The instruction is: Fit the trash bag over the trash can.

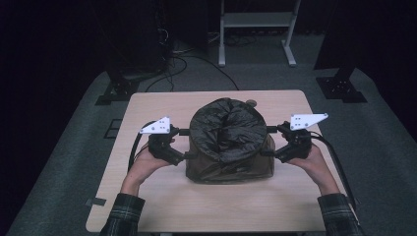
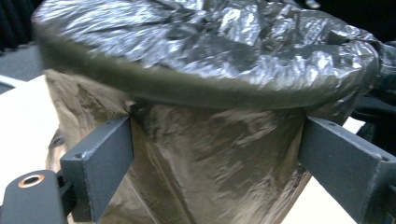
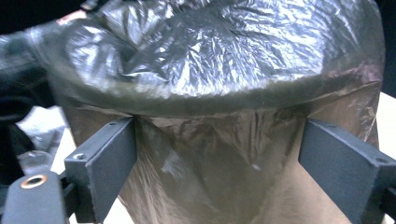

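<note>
Two hand-held grippers (image 1: pixel 186 143) (image 1: pixel 271 142) open, bin (image 1: pixel 229 164) base hidden by liner (image 1: pixel 227 129)

From above, we cannot see inside the bin (image 1: pixel 229 169): its black liner bag (image 1: pixel 227 129) sags over the mouth and hides the bottom. A small round thing (image 1: pixel 251 103) behind the bin on the bench (image 1: pixel 147 196) is mostly covered and too small to name. In the left gripper view the bag's near rim (image 2: pixel 140 84) is blurred, and the bin's base is cut off at the bottom edge. In the right gripper view the bag's left side (image 3: pixel 60 51) smears into darkness.
</note>
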A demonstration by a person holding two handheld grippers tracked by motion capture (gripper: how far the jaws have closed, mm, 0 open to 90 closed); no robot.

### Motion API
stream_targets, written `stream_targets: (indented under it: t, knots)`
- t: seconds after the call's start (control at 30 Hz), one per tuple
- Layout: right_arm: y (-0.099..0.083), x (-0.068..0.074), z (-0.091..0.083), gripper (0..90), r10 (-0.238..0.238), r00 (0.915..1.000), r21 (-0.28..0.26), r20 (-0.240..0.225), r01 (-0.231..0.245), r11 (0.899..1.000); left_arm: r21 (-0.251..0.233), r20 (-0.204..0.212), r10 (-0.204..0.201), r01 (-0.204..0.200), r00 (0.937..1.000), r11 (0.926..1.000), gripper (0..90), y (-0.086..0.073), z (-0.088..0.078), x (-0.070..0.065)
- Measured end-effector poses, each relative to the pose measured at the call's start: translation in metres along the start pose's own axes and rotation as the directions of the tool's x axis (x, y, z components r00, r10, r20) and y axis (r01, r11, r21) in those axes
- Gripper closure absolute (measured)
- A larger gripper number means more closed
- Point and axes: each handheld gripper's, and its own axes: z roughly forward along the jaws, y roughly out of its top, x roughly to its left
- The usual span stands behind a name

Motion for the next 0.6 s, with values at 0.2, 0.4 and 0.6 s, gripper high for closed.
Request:
stream_targets:
  t: [0.2,0.4,0.6]
  knots:
    - [0.001,0.001,0.004,9.6,-0.005,0.9999,0.006,-0.011,0.005,1.0,0.007,-0.011,0.002,-0.002,0.9999,1.0,7.9,0.001,-0.002,-0.002]
    - [0.002,0.008,0.007,9.4,0.005,0.9999,0.002,-0.01,-0.005,1.0,0.011,-0.027,-0.005,0.006,0.9996,0.9999,7.9,-0.001,-0.008,-0.009]
    - [0.001,0.025,0.008,9.4,-0.001,0.9997,0.004,-0.023,0.001,1.0,-0.001,-0.01,-0.005,0.005,0.9999,1.0,8.3,-0.008,-0.02,-0.026]
